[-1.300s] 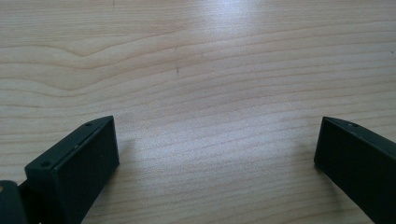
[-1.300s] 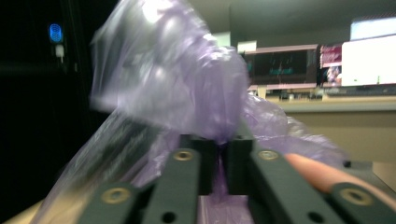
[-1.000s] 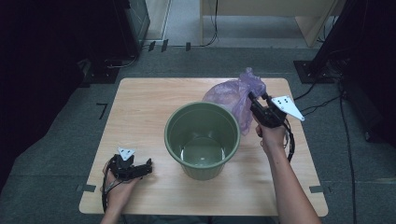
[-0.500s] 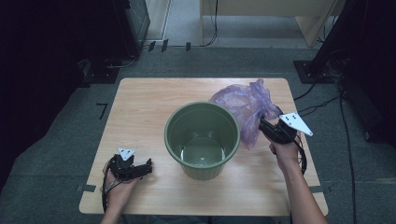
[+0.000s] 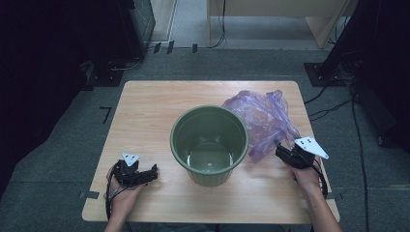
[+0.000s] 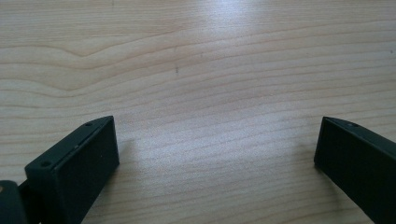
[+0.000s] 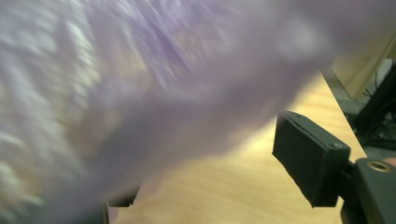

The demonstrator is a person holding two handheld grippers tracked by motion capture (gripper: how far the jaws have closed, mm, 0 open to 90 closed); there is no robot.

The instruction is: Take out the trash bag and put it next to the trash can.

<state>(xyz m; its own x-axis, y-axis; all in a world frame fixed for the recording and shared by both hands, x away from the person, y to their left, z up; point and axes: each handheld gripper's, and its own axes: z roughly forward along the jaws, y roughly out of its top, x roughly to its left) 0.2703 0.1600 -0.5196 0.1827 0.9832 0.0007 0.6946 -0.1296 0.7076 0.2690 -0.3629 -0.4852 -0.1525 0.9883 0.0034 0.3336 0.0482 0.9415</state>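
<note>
Bag: purple plastic bag [image 5: 263, 121] lies crumpled on the table [image 5: 145, 116], touching the green bucket's [image 5: 209, 145] right side
Right gripper [image 5: 285, 154]: by bag's near edge; jaws have just been opening, released
Left gripper [image 5: 145, 175]: left of bucket; jaws apart, nothing between

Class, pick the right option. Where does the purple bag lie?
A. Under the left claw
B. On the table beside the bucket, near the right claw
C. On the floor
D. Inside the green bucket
B: the bag lies on the table, right of the bucket, by the right claw.
</note>
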